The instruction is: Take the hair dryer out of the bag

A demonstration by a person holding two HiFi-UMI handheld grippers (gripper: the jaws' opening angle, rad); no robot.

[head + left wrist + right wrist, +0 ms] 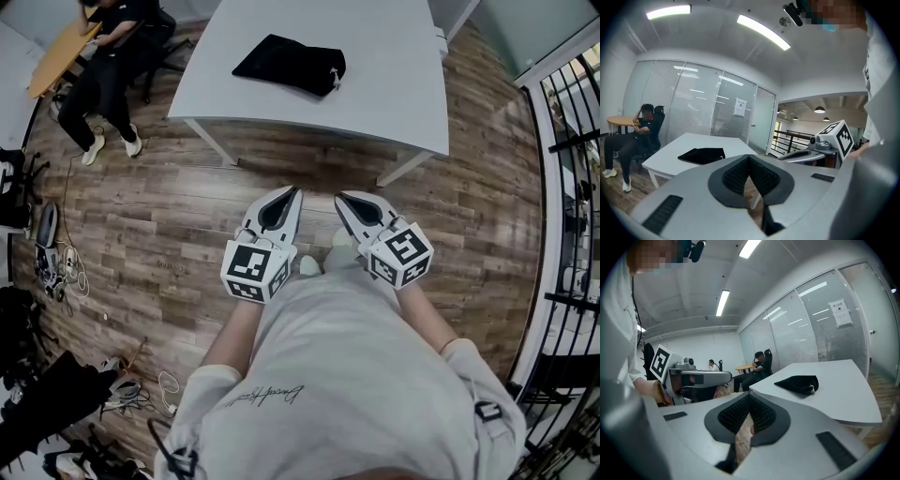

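A black drawstring bag (291, 64) lies flat on the white table (394, 94), far ahead of both grippers; it also shows in the left gripper view as the bag (702, 155) and in the right gripper view as the bag (799, 384). No hair dryer shows outside it. My left gripper (292, 192) and right gripper (341, 198) hang side by side over the wooden floor, short of the table's near edge. Both are shut with nothing between their pads. The left gripper (749, 158) and the right gripper (749, 397) each point toward the table.
A person in black sits on a chair (103, 56) by a round wooden table (58, 58) at the far left. Cables and gear (56, 272) lie along the floor at the left. A black railing (577, 187) runs along the right side.
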